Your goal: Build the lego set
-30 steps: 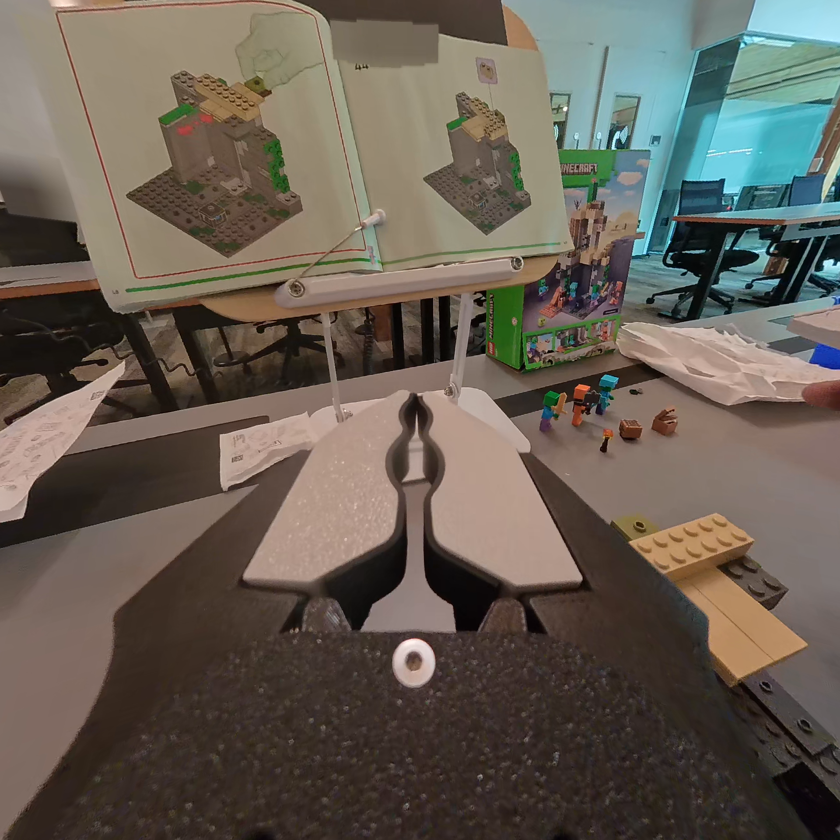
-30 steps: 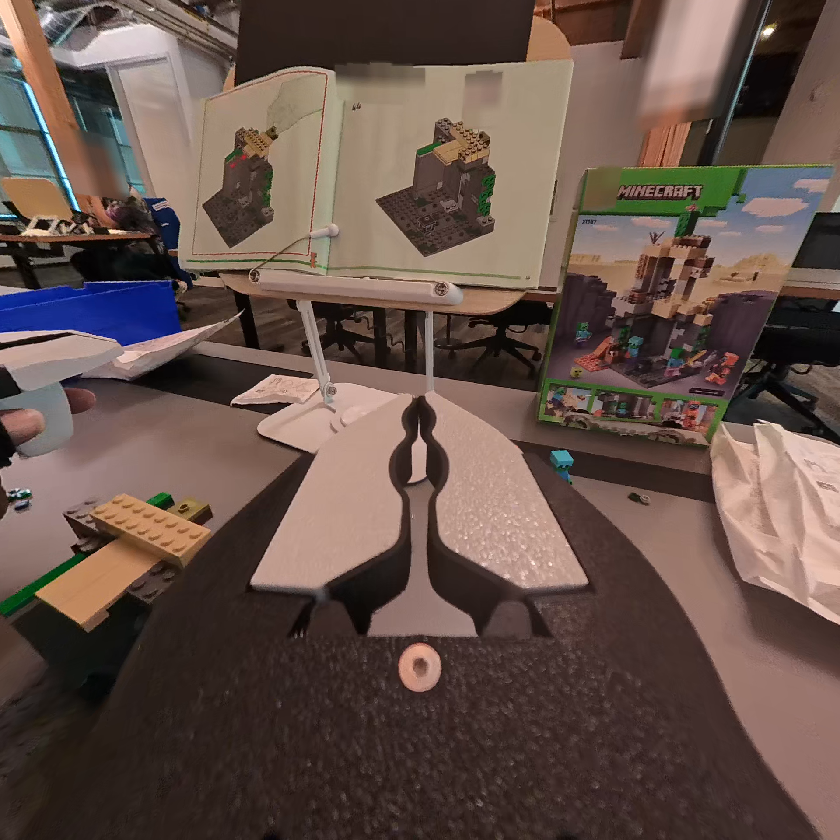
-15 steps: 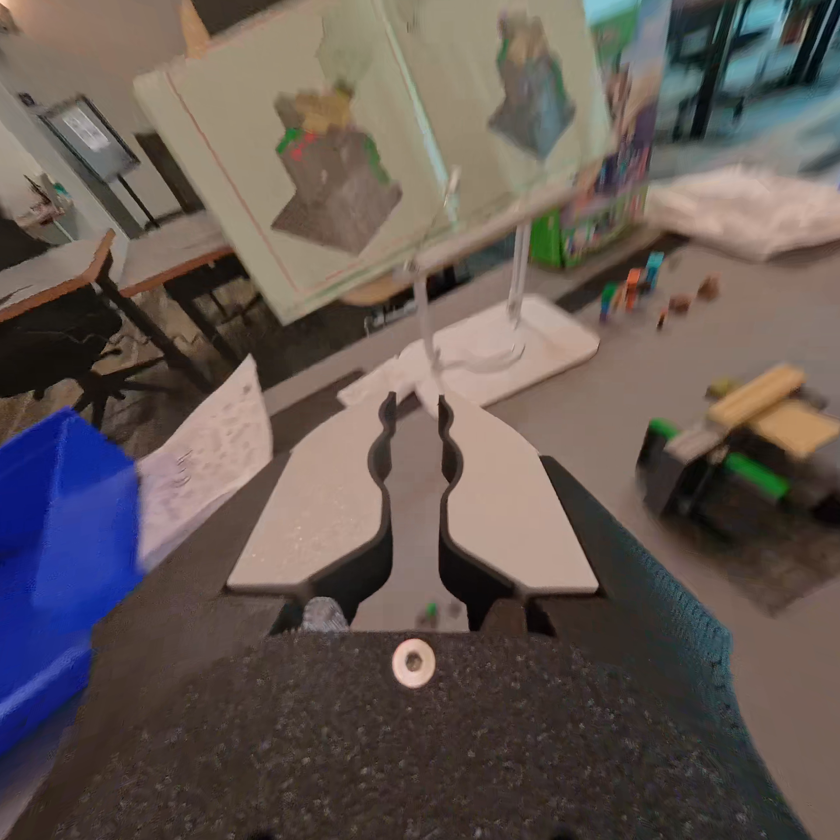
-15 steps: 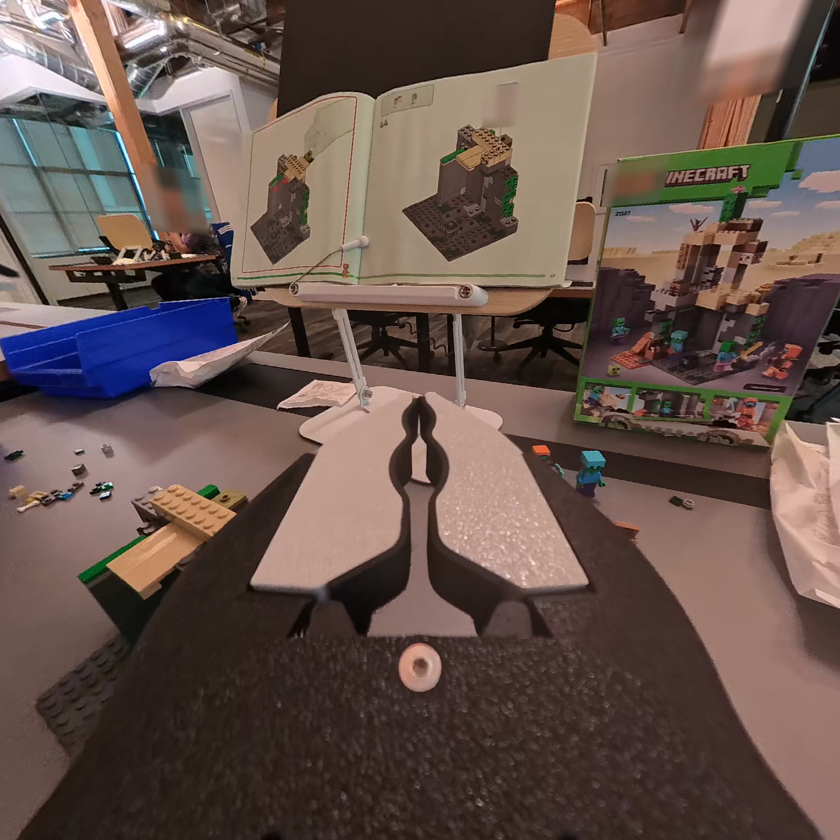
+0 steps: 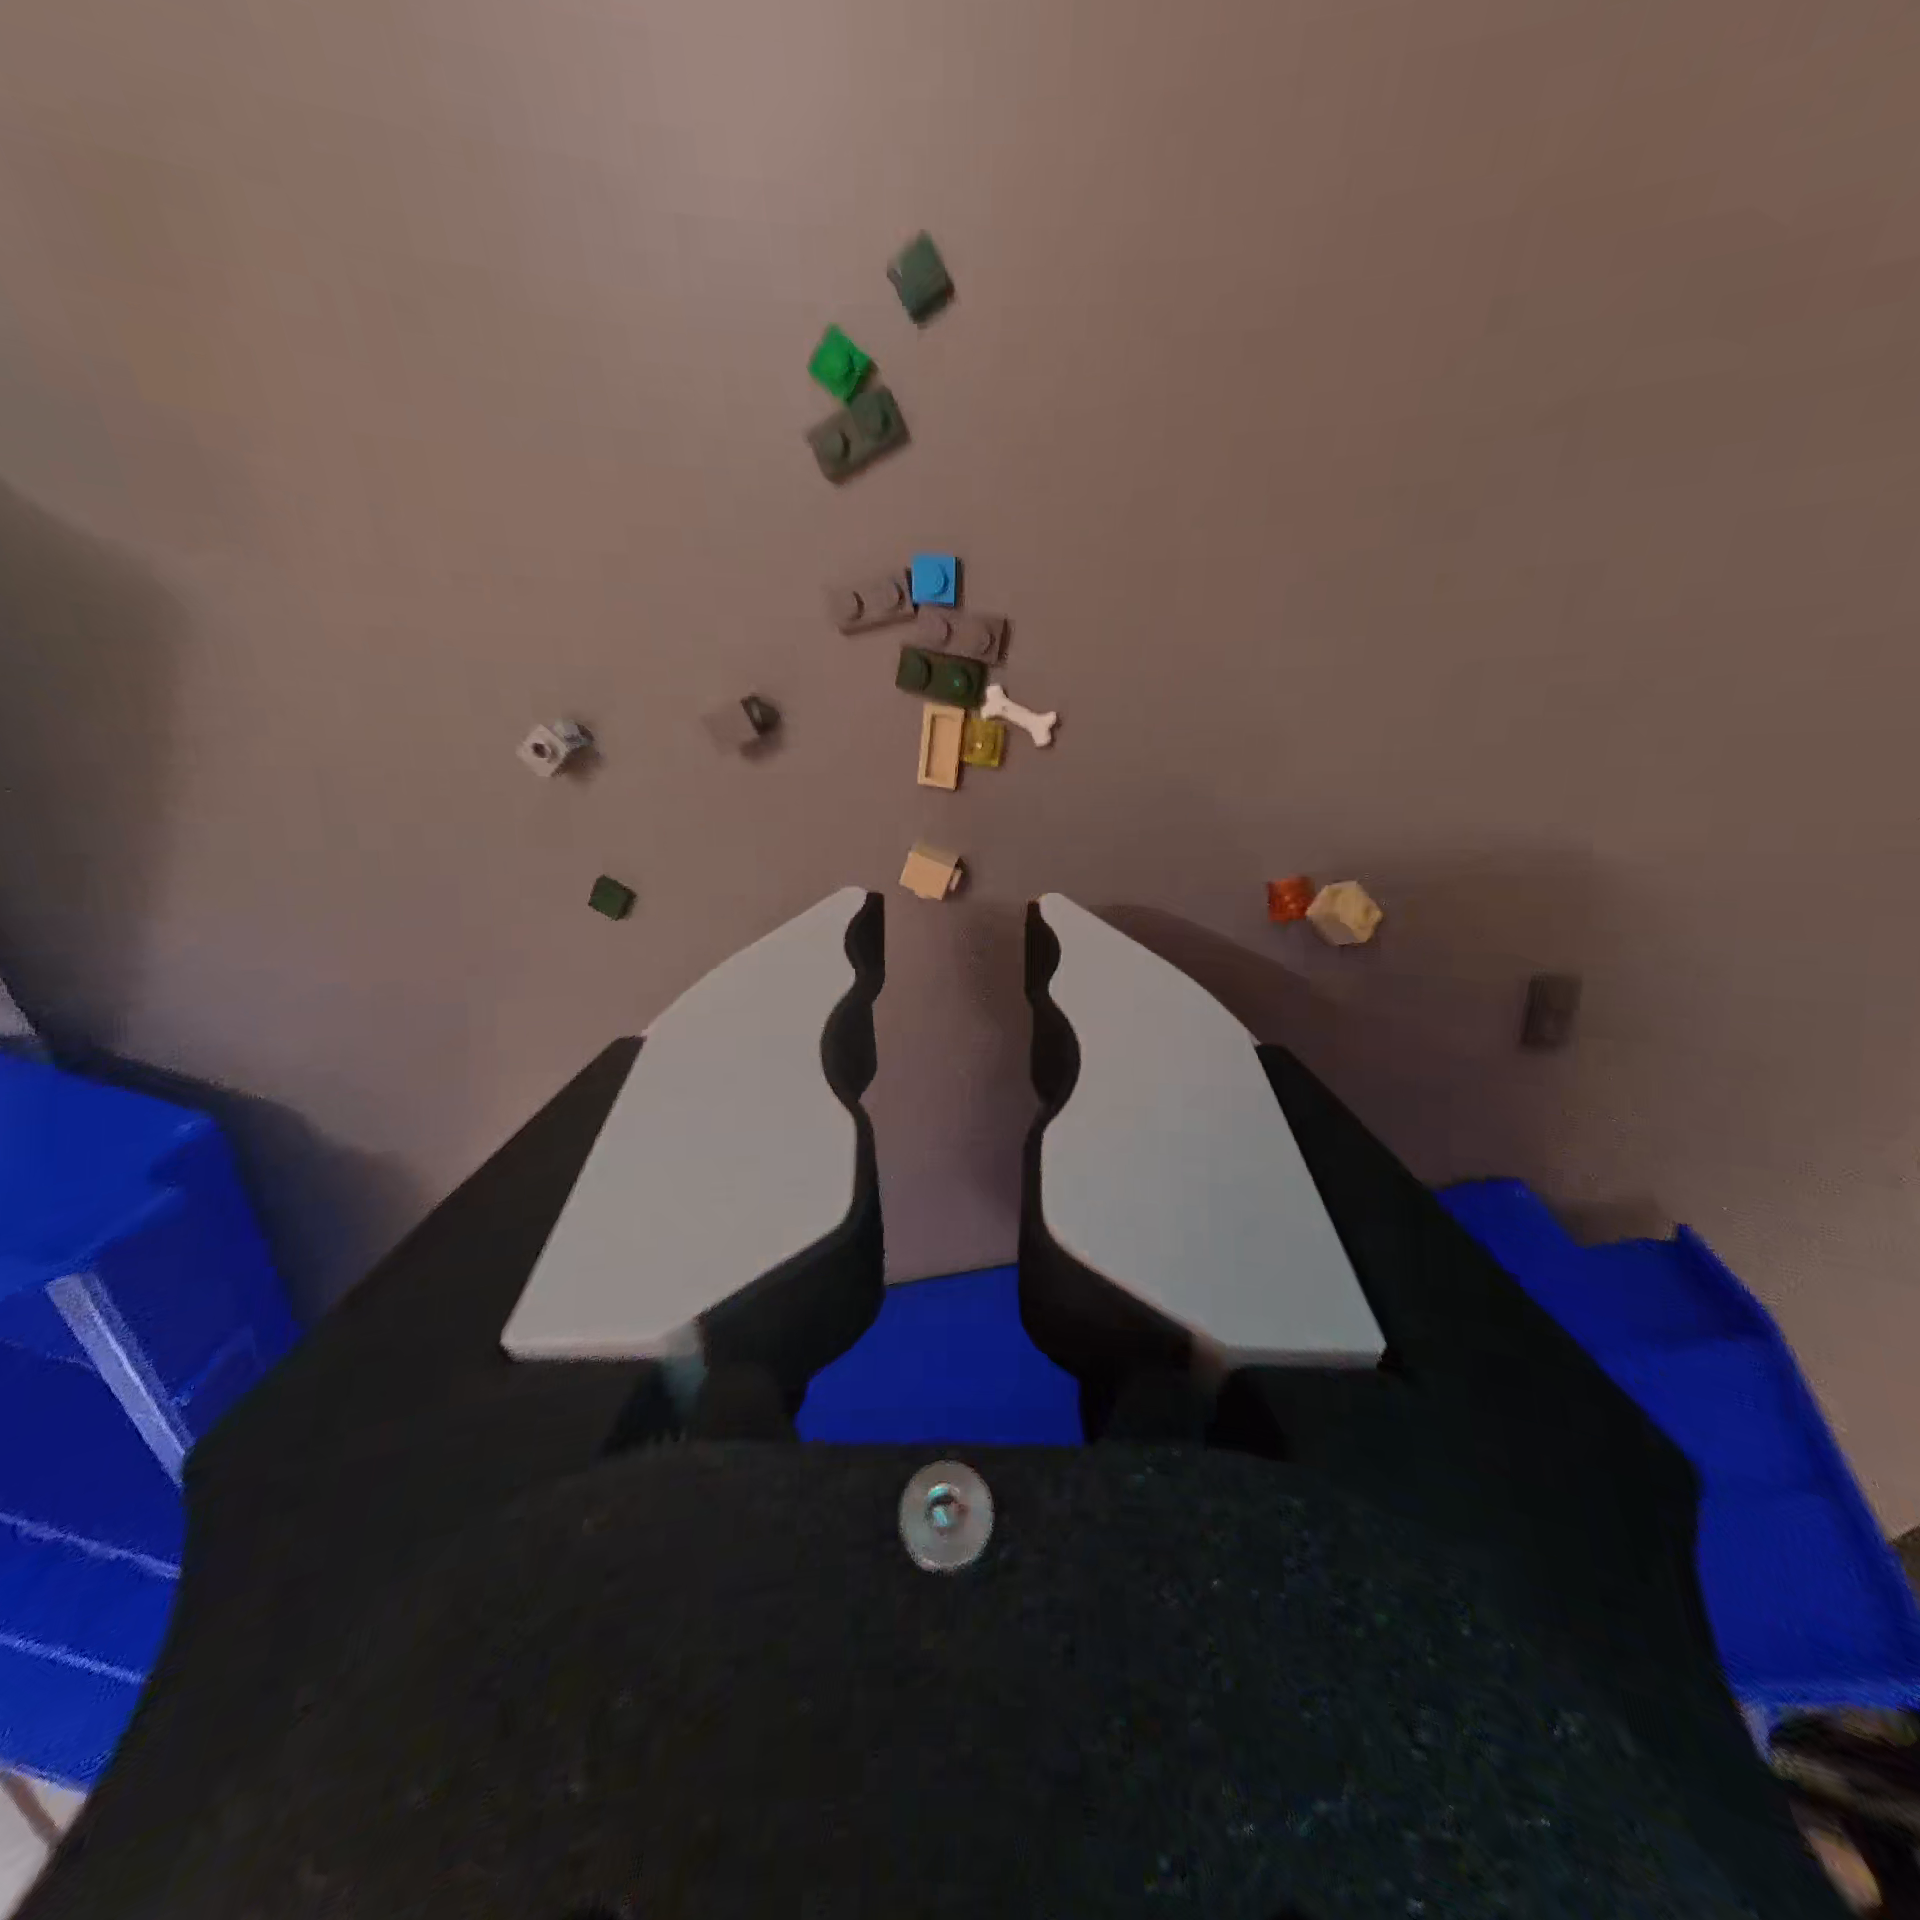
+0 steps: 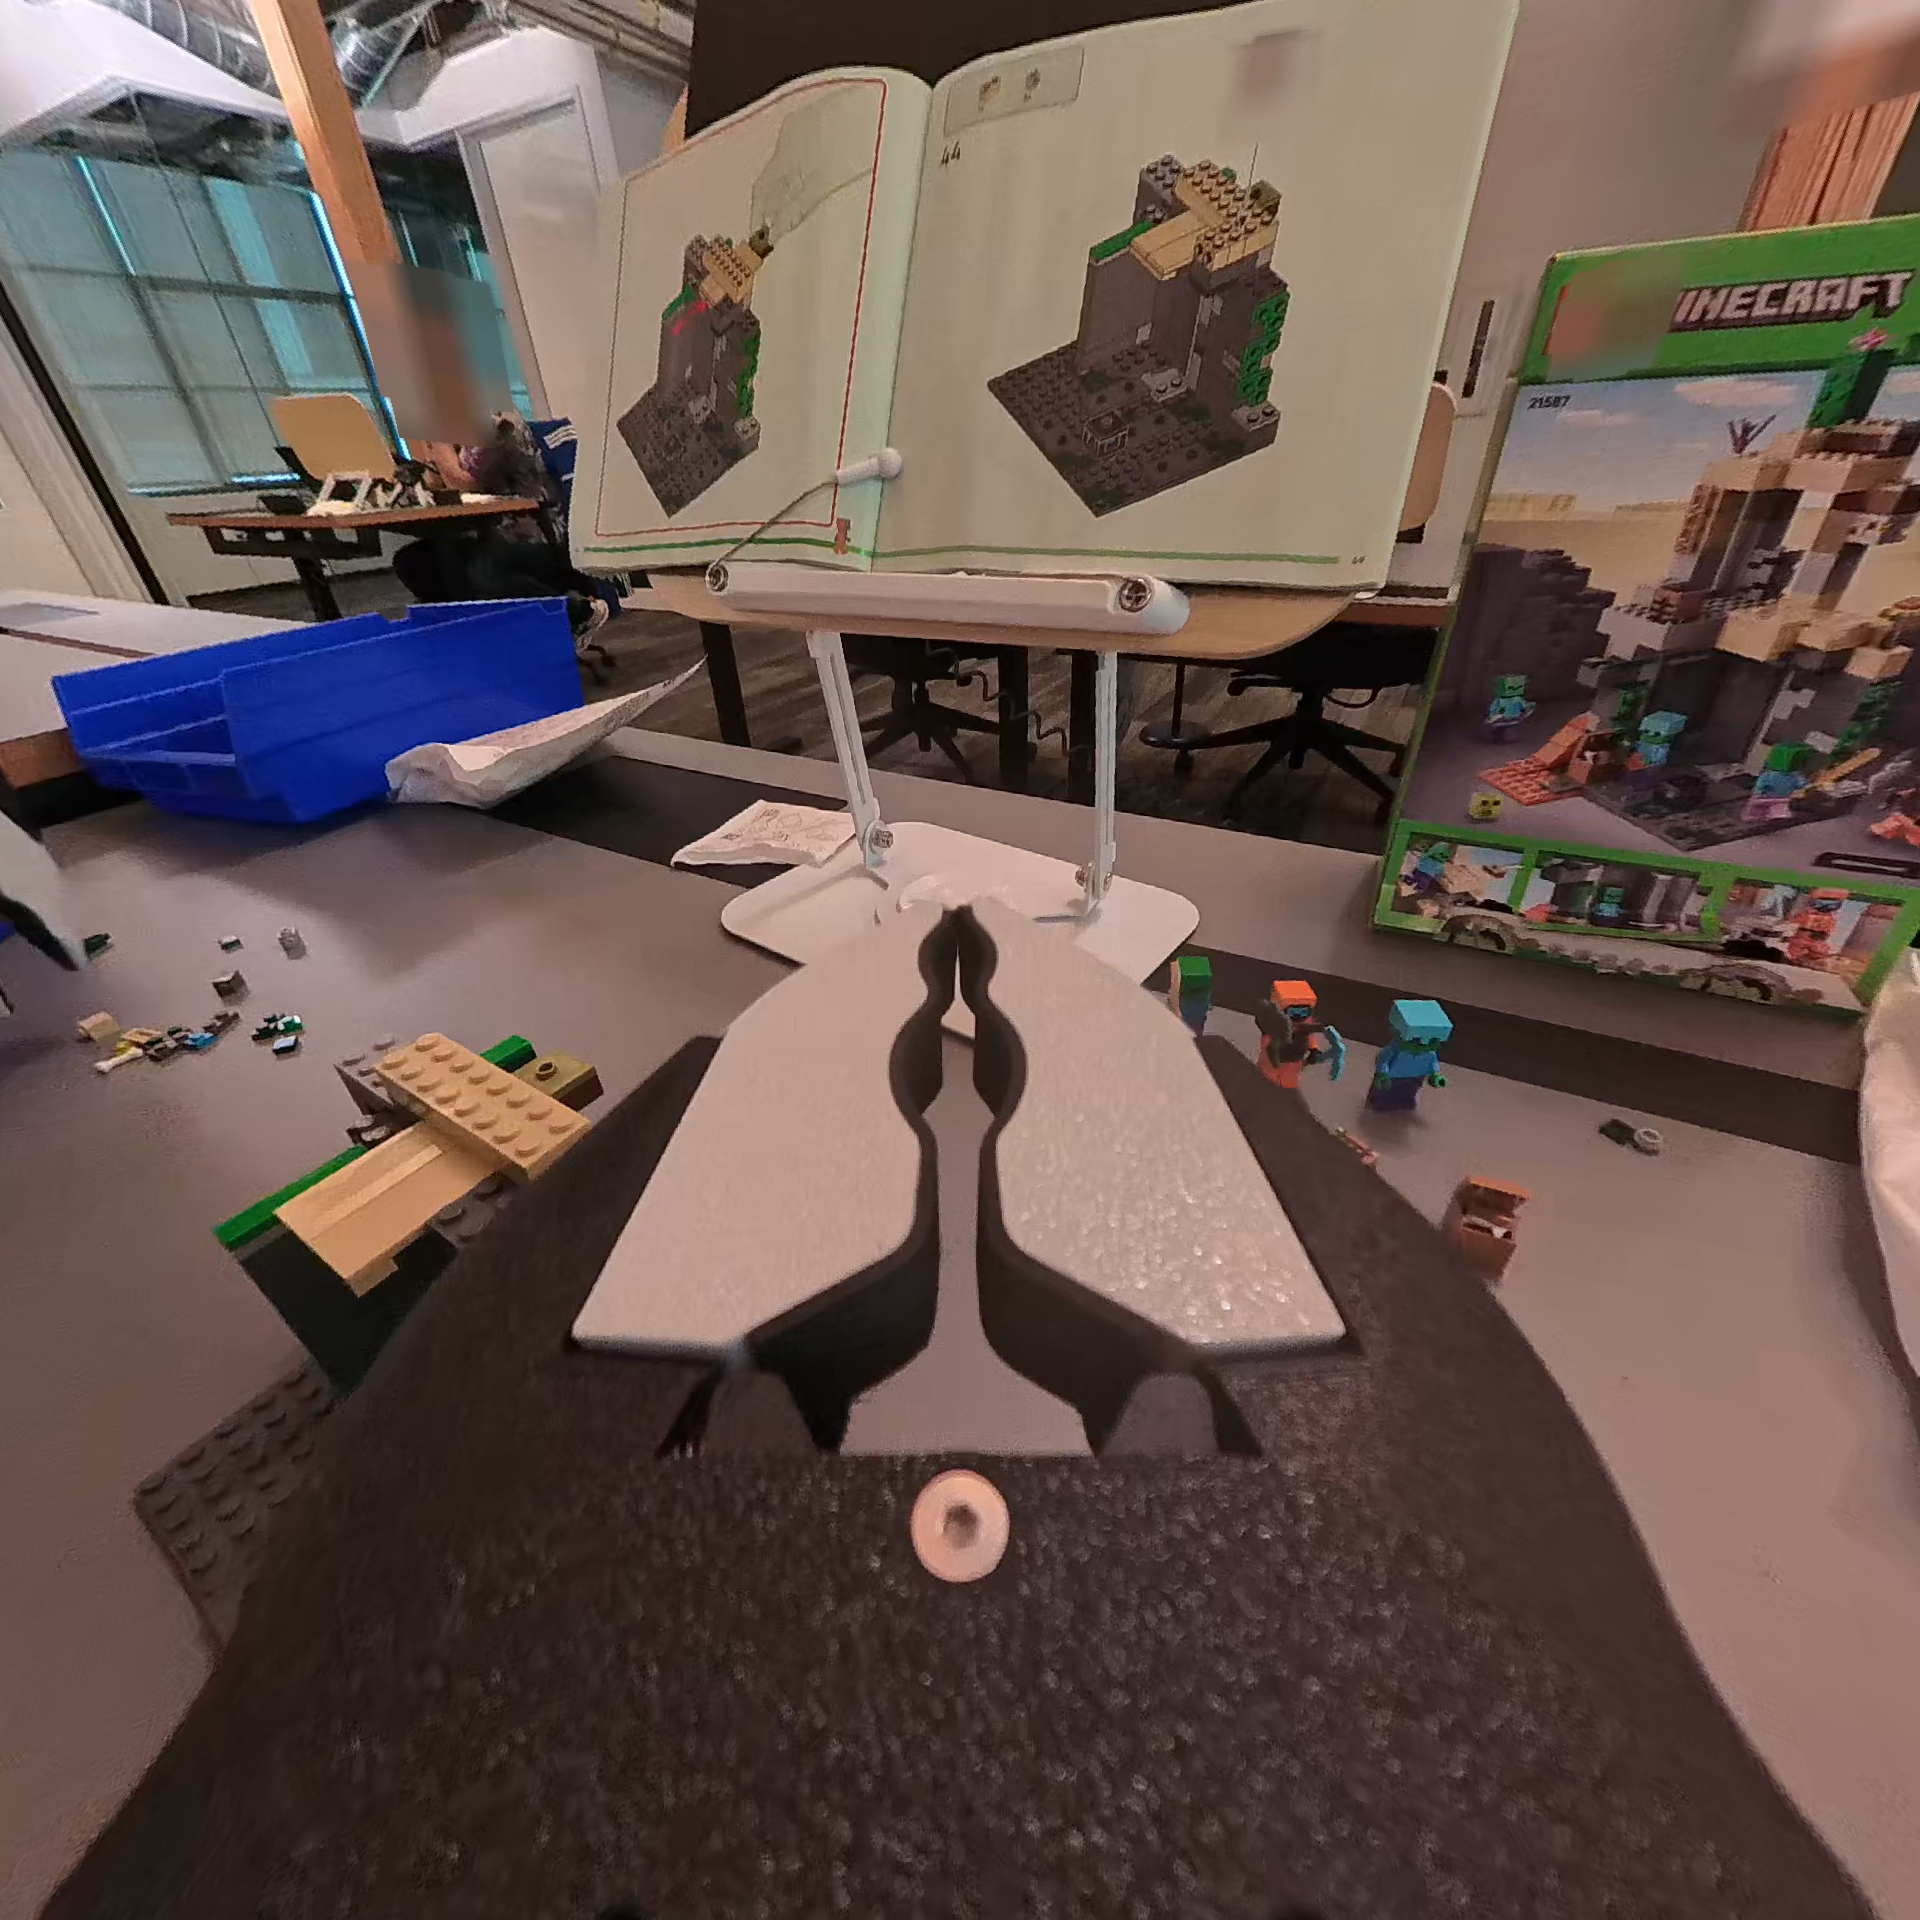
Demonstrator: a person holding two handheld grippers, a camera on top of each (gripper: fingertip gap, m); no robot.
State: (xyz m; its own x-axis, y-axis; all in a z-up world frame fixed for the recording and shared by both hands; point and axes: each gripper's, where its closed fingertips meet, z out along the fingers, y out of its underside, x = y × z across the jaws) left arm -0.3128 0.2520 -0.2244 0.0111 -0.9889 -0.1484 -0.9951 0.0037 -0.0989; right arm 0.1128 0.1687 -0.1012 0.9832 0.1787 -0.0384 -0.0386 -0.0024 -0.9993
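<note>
Right now the left gripper [image 5: 954, 906] is pointing down at the gray table [image 5: 1351, 416], and its two fingers are standing apart with nothing between them. I think it is opening like that because it is getting ready to pick a small piece out of the loose bricks [image 5: 940, 665] that are lying spread out in front of it. A little tan brick [image 5: 932, 871] is sitting just past the fingertips, a bit toward the left finger, so it looks like the closest one to grab, but I cannot tell which piece is wanted. A white bone piece [image 5: 1021, 713] and a blue square piece [image 5: 935, 580] are lying farther out, and blue bins [image 5: 1621, 1351] are sitting at the near edge under the gripper. The right gripper [image 6: 961, 920] is waiting over the table with its fingers pressed together at the tips and holding nothing. It is probably just staying out of the way. The half-built model [image 6: 447, 1143], with its tan plates on top, is standing to the left of the right gripper and close to it. The instruction book [image 6: 1039, 312] is sitting open on a white stand [image 6: 966, 894] straight ahead, likely so the builder can see the next step. Three little figures [image 6: 1299, 1029] and the set's box [image 6: 1683, 644] are standing to the right.
</note>
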